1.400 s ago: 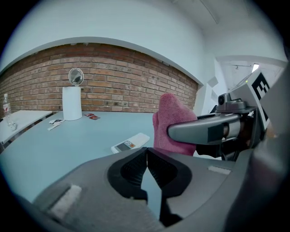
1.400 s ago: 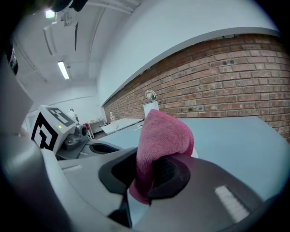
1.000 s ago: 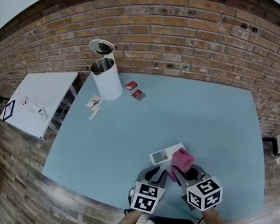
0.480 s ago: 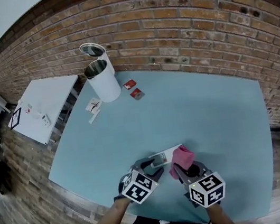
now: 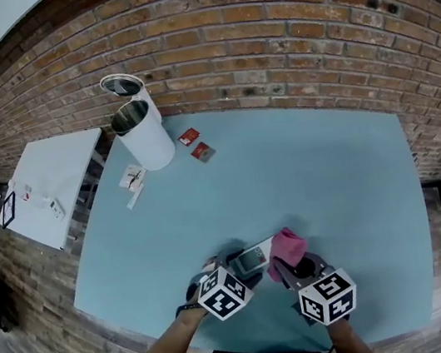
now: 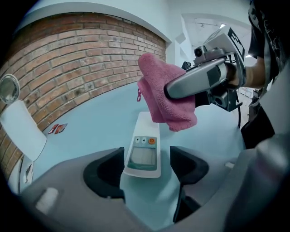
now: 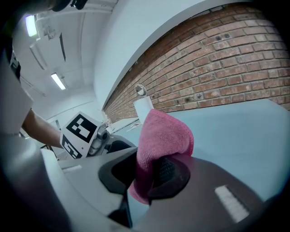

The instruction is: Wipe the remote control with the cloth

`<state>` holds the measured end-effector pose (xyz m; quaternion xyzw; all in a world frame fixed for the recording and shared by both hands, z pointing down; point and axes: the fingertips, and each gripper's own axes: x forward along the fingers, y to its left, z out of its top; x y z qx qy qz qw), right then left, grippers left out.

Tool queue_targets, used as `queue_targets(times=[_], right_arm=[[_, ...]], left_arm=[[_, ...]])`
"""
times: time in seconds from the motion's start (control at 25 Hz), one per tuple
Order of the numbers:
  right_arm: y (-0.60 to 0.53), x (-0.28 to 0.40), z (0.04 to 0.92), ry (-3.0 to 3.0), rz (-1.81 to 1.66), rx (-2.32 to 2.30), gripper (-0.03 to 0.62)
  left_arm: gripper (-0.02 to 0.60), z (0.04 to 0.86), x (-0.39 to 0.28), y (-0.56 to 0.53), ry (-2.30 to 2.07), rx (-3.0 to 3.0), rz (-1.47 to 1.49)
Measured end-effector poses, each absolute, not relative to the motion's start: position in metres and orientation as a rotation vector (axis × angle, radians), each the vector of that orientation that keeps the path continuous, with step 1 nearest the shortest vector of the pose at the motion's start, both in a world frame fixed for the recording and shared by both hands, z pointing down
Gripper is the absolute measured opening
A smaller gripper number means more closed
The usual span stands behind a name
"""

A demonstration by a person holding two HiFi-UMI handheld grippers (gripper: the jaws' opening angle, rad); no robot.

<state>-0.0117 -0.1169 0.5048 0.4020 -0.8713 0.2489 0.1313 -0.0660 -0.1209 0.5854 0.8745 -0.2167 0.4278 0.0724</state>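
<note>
A white remote control [image 6: 144, 152] with a grey screen and an orange button lies on the blue table [image 5: 303, 165]. My left gripper [image 6: 147, 168] straddles its near end. The jaws have just been opening, and a gap shows between each pad and the remote. In the head view the remote [image 5: 251, 255] sits just ahead of the left gripper [image 5: 237, 263]. My right gripper [image 7: 145, 174] is shut on a folded pink cloth [image 7: 161, 136]. The cloth [image 6: 165, 97] hangs over the remote's far end, and whether it touches I cannot tell.
A white bin [image 5: 144, 138] with its lid up stands at the table's far left corner. Red packets [image 5: 196, 146] and white paper slips [image 5: 130, 179] lie near it. A brick wall runs behind. A white side table [image 5: 46, 194] stands to the left.
The left gripper has come forward and down over the remote's near end, rolled, and its jaws have spread. The right gripper and cloth shifted a little towards the remote.
</note>
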Motion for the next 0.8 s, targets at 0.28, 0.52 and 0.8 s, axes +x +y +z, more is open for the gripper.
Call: queue_targets(times=[0.28, 0.52, 0.8], right_arm=[[-0.124, -0.025, 0.511, -2.500, 0.733, 1.176, 0.064], [-0.135, -0.040, 0.510, -2.504, 0.738, 1.152, 0.064], [-0.139, -0.069, 0.512, -2.539, 0.760, 1.022, 0.064]], left_arm=[[0.328, 0.600, -0.063, -0.124, -0.533, 2.661, 1.314], [0.330, 0.601, -0.061, -0.124, -0.507, 2.673, 1.297], [0.328, 0.603, -0.058, -0.123, -0.398, 2.711, 1.241]])
